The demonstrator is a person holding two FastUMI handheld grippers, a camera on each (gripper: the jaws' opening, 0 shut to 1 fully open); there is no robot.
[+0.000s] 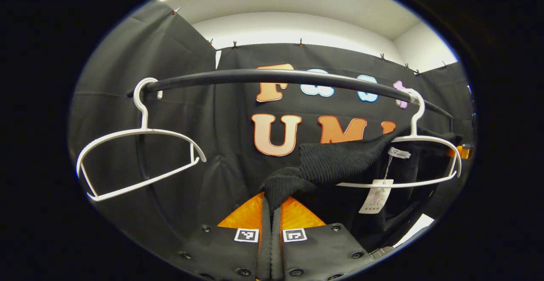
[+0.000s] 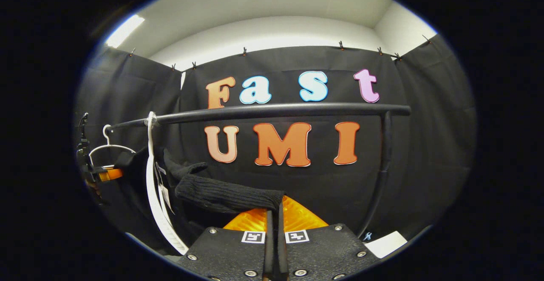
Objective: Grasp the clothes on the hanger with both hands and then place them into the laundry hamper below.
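Left gripper (image 1: 270, 206) is clenched on a fold of the black knit garment (image 1: 340, 162), which is seen at 12 o'clock from its fingers and runs toward 2 o'clock, where it is draped on a white hanger (image 1: 425, 153). Right gripper (image 2: 274, 213) is also closed tight on a sleeve-like part of the same garment, which goes away toward 9 o'clock in the right gripper view. The hanger is hooked on the black rail (image 1: 272, 77); a second, bare hanger (image 1: 136, 162) is hung at 10 o'clock in the left gripper view. The hamper is not seen, so its place cannot be told.

Some risks are judged. If the garment is pulled down instead of sideways, the hanger can be dragged off the rail, or the knit can be stretched on the hanger's end. If the two pulls are not made together, the thin fold can be lost from one grip. The tag string can be caught on the hanger's bar.

A paper tag (image 1: 376, 196) is hung from the collar and a small sewn label (image 1: 399, 152) is seen above it; the writing on both is too small to be read.
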